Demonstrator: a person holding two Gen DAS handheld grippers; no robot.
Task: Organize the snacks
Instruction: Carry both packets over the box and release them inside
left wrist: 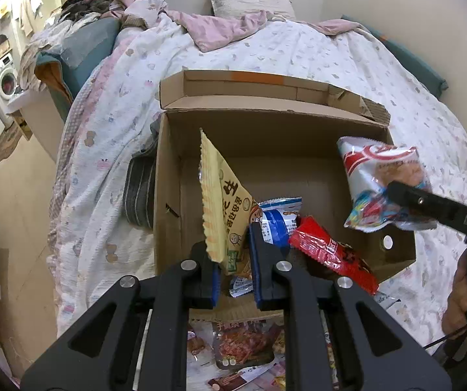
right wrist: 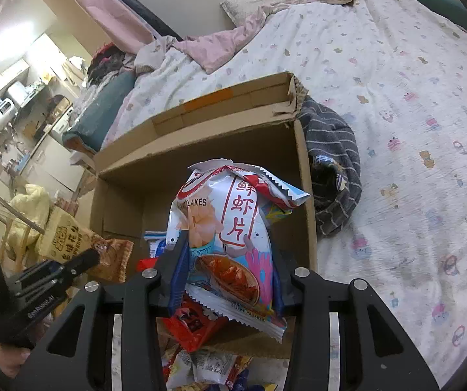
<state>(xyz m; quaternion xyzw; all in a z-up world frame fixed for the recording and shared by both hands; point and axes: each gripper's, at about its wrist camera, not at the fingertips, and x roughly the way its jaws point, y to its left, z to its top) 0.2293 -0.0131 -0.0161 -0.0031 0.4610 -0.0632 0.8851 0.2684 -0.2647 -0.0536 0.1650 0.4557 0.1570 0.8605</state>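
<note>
Left hand-held gripper (left wrist: 235, 260) is clamped on the lower end of a yellow snack bag (left wrist: 222, 195), blue pads pressing it from both sides, and the bag stands up tall over the near wall of the cardboard box (left wrist: 168, 195). Right hand-held gripper (right wrist: 227, 280) is clenched on a white prawn-cracker bag (right wrist: 230, 228), red characters on the front, the crimped bottom edge hanging just below the fingers. From the left wrist view that same bag (left wrist: 380, 182) hangs above the box's right side, pinched by a black finger. Out from there: inside the box, a blue-and-white packet (left wrist: 279, 218) sits just beside the yellow bag, and a red packet (left wrist: 331, 254) lies tilted against the near right corner. The box flap (left wrist: 249, 88) stands open at the far side. More loose snacks (left wrist: 243, 345) lie on the bed in front of the box, under the left gripper. The box rests on a bed with a patterned white quilt (right wrist: 396, 130), and a grey striped cloth (right wrist: 331, 163) is bunched against the box's right wall.
</note>
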